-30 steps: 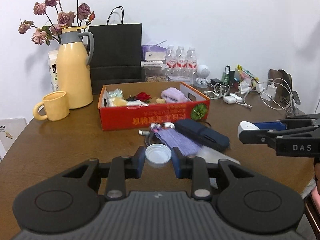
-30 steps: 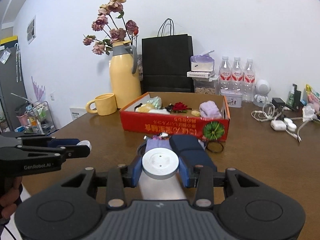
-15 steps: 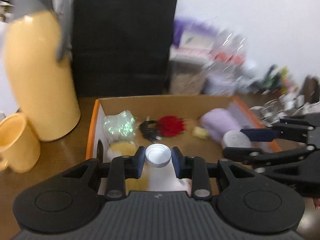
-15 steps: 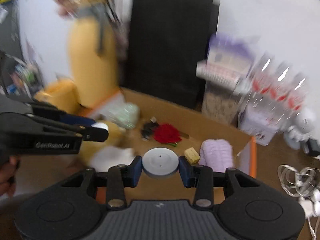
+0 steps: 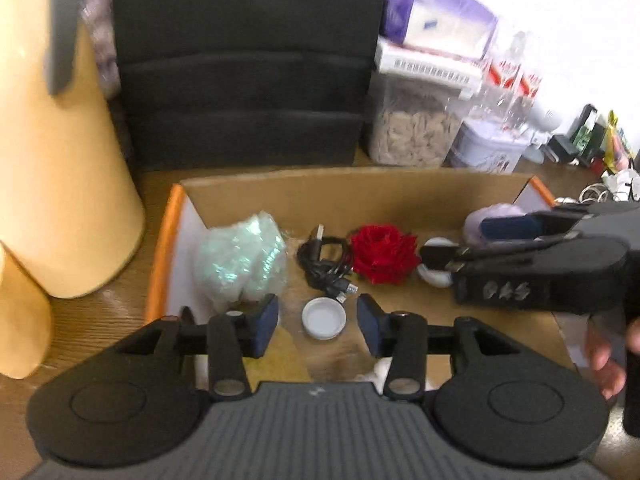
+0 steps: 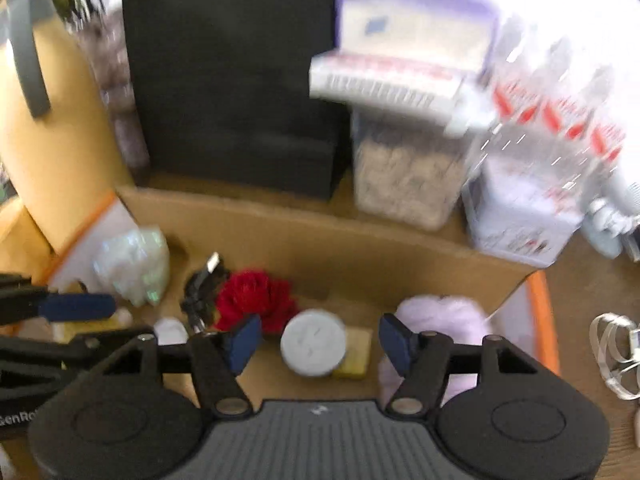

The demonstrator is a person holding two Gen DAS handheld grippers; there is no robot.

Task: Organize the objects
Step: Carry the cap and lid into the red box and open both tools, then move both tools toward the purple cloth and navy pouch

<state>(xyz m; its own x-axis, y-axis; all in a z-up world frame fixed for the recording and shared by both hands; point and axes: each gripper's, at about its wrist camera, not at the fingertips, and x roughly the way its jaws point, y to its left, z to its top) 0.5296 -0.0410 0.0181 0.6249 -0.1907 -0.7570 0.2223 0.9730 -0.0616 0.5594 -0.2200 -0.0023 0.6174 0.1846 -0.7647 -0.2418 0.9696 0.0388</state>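
Looking along my left gripper (image 5: pixel 318 322), I see its jaws have just been opening; the small white cap (image 5: pixel 324 318) lies loose between them on the cardboard box (image 5: pixel 320 196) floor, so that one is delivered. The cable (image 5: pixel 324 258) and red rose (image 5: pixel 380 254) crowd just beyond.

Through my right gripper (image 6: pixel 320 344), jaws likewise just opening, the white disc (image 6: pixel 313 342) sits free beside the yellow block (image 6: pixel 356 354), lilac cloth (image 6: pixel 440 316) near. More sorting probably remains.

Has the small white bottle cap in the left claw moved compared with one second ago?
Yes. The bottle cap was above the bare table in front of the cardboard box; now it is inside it, near the red flower. The left claw has just been opening, pads clear of it.
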